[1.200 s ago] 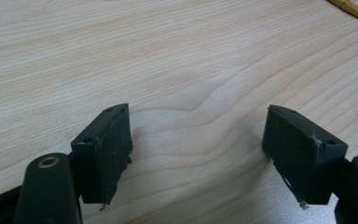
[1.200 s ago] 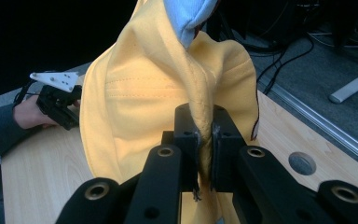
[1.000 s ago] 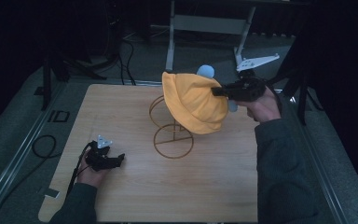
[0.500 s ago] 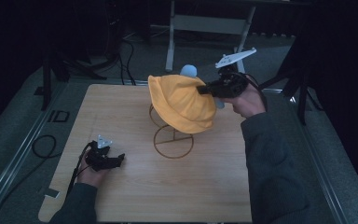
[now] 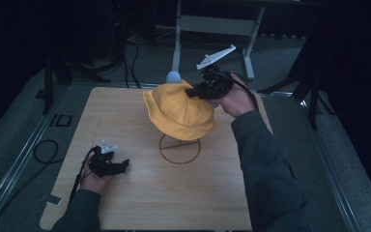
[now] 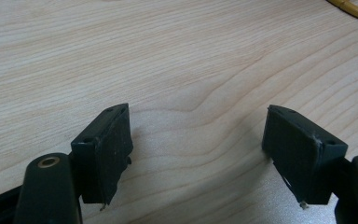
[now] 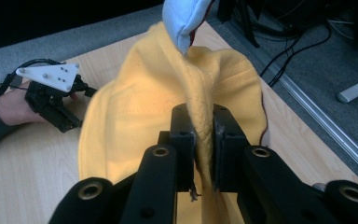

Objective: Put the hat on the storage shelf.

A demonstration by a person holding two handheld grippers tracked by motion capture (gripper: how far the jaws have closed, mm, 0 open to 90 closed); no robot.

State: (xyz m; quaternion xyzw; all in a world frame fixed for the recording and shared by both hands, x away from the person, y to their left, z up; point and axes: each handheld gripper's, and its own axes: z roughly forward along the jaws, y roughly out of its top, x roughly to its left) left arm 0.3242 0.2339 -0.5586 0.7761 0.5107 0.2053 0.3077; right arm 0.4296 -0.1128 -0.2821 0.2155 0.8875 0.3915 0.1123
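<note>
Yellow hat draped over the top of a wire stand near the middle of the wooden table, a pale blue knob poking up behind it. Right gripper clamped on a fold of the hat's brim, jaws just eased a little yet pads pressing the cloth (seen plainly in the right gripper view). Left gripper resting low on the table at the near left, jaws wide apart over bare wood, well away from the hat.
</note>
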